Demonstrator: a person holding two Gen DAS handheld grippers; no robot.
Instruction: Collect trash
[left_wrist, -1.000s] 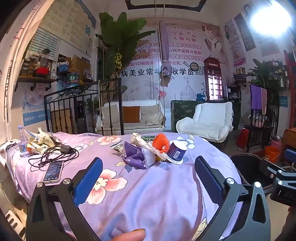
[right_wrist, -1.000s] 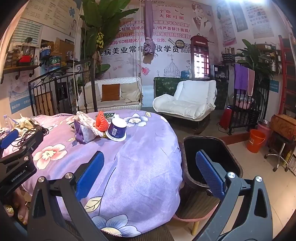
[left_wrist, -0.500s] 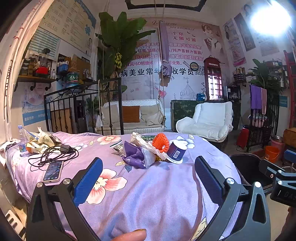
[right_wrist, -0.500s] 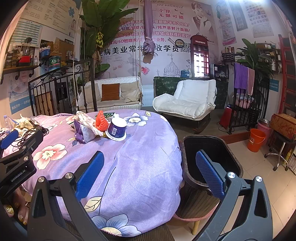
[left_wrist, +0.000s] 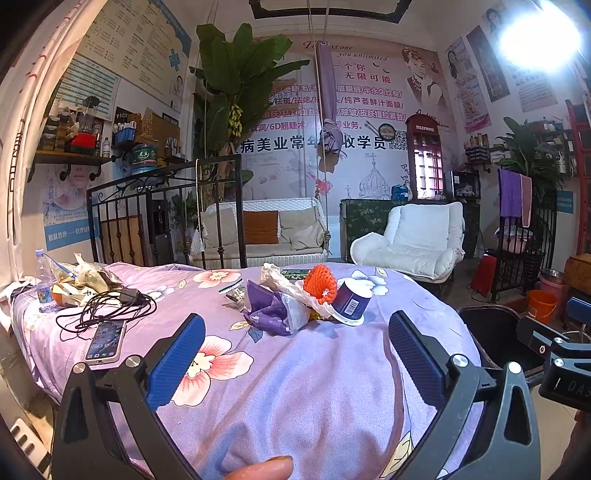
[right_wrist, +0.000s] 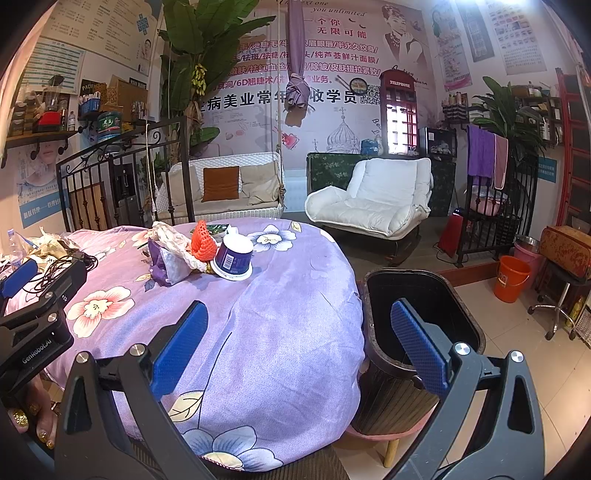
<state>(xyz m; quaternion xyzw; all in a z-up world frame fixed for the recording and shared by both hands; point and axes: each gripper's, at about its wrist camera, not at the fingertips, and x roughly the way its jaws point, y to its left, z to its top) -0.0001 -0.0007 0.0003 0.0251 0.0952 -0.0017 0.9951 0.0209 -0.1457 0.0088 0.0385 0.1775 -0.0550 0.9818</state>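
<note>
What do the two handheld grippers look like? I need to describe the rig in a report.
Both the left gripper and the right gripper have dark grey angular frames with silver bolts and long fingers faced with blue textured pads. White "GenRobot.AI" lettering marks the left one's black body.

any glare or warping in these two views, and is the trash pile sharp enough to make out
Left wrist view: a ceiling light blows out the top right corner, and the fisheye bows the walls. Right wrist view: no such glare, same bowing at the edges, trash bin clear. The upturned cup and orange foam net are sharp in both; the cup's print stays unreadable.
</note>
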